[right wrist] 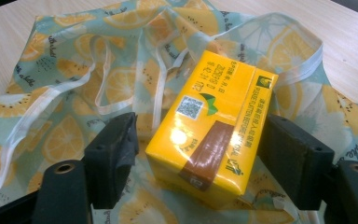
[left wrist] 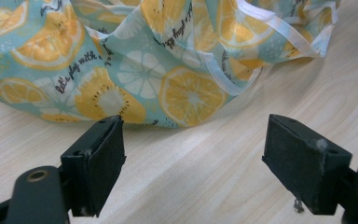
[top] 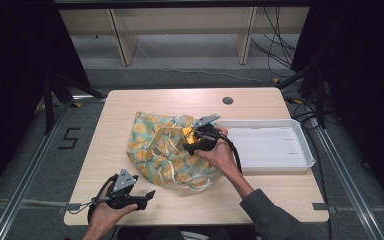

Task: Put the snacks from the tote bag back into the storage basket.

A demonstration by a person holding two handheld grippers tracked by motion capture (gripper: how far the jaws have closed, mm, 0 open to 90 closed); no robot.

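At centre frame a yellow carton is set on the lemon-print bag, bracketed by the spread right hand-held gripper, seemingly released; the left hand-held gripper is held spread at the bag's edge on the counter.

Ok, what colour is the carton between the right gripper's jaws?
Bright yellow with a brown stripe; the carton shows best in the right gripper view.

In the right gripper view, the yellow carton is sitting between the jaws, and whether the pads are pressing on its sides is not discernible. The carton's near bottom corner is being cut off behind the right jaw. In the left gripper view, the fruit-print bag is running past the top and left edges.
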